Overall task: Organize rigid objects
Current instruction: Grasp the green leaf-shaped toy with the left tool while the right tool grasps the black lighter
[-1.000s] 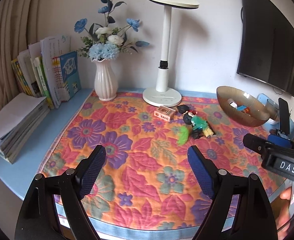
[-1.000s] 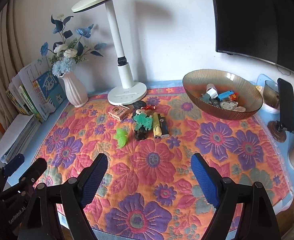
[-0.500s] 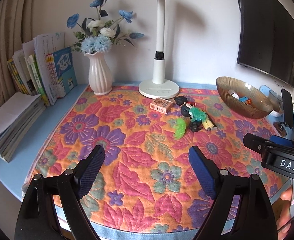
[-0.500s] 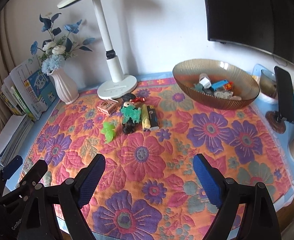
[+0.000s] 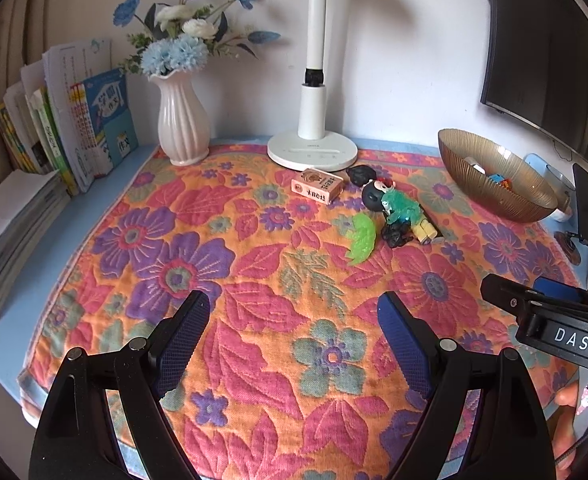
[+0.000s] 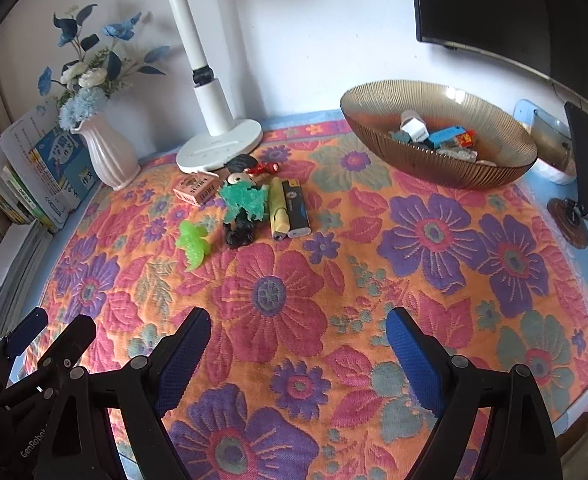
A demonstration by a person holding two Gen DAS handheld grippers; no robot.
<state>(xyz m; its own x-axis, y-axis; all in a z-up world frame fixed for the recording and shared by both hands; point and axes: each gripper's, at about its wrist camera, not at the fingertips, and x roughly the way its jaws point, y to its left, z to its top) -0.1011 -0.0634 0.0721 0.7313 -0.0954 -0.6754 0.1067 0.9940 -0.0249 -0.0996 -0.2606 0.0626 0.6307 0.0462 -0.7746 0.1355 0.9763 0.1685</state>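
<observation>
The left gripper (image 5: 289, 320), low in its view, hangs spread and empty; the toys (image 5: 390, 210) cluster upper center, the bowl (image 5: 494, 196) far right. Best approach one outlying piece squarely.

The right gripper (image 6: 296, 332) likewise gapes empty. The bowl's (image 6: 474, 176) contents are too jumbled to identify.

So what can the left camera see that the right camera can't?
Only the left camera shows the DAS label on the right tool. Only the right camera shows the red toy by the lamp base, and the black lighter whole. Both show the bowl, vase, green toy and small box.
</observation>
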